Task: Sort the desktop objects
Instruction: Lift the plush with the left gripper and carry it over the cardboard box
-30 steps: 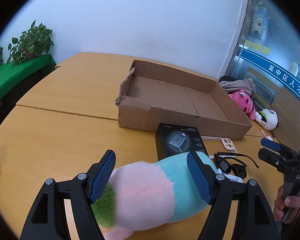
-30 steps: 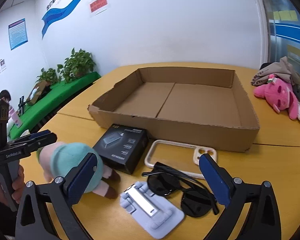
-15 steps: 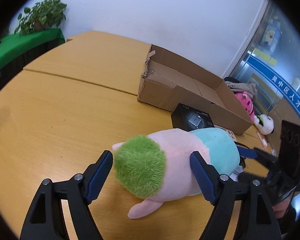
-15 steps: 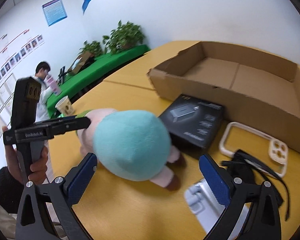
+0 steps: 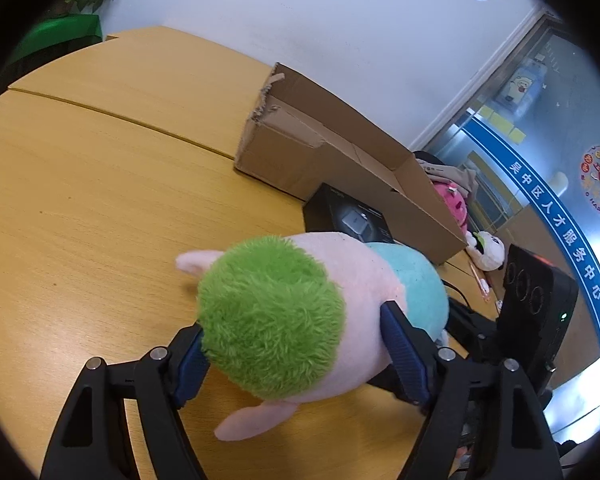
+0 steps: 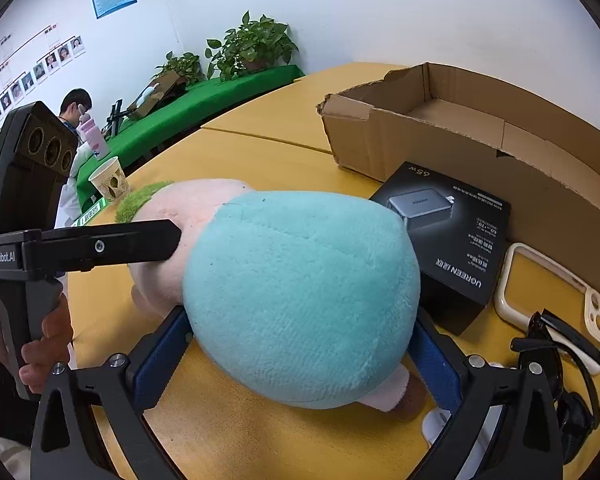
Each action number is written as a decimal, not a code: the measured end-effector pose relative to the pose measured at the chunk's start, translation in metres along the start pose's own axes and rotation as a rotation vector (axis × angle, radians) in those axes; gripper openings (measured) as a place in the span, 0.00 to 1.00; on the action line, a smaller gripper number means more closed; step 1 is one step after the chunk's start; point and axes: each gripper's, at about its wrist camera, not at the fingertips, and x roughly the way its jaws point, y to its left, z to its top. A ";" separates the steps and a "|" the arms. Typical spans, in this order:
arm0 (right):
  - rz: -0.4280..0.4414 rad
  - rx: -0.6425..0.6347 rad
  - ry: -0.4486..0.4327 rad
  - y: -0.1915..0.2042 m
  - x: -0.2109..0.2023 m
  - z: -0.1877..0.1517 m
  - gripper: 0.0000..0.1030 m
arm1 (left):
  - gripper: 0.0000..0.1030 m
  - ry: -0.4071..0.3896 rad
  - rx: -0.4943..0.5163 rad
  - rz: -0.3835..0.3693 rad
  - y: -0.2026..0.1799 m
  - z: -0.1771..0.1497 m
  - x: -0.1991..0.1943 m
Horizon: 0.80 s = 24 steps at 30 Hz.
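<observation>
Okay, I've got the plush toy (image 5: 300,300) lying on its side on the wooden table (image 5: 100,200), just in front of the black charger box (image 6: 452,232). Its long axis runs straight from one gripper to the other: the green fuzzy head points at my left camera, and the teal rear and small brown-tipped feet point at my right one.

The left gripper (image 5: 292,336) straddles the head end. Its jaws stand wide and have just closed a touch. The blue pads (image 5: 400,348) sit against fur and pink body on either side, but I don't see them squeezing. The right gripper (image 6: 300,348) straddles the teal end, jaws spread wide. The toy bulges over both pads and I see no clamp there either.

The black box lies flat against the low side of the open cardboard box (image 6: 380,148). A cream phone case (image 6: 512,292) is beside it, with dark sunglasses (image 6: 560,360) nearer me. In the right view a hand (image 6: 44,344) wraps the left gripper's handle
</observation>
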 end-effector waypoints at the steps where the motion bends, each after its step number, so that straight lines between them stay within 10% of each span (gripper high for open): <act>1: -0.005 0.005 0.001 0.001 0.000 -0.003 1.00 | 0.71 -0.004 0.027 0.010 -0.007 -0.001 -0.001; 24: -0.301 0.007 -0.433 -0.026 -0.210 0.082 0.95 | 0.64 -0.251 0.525 -0.168 -0.210 0.118 -0.051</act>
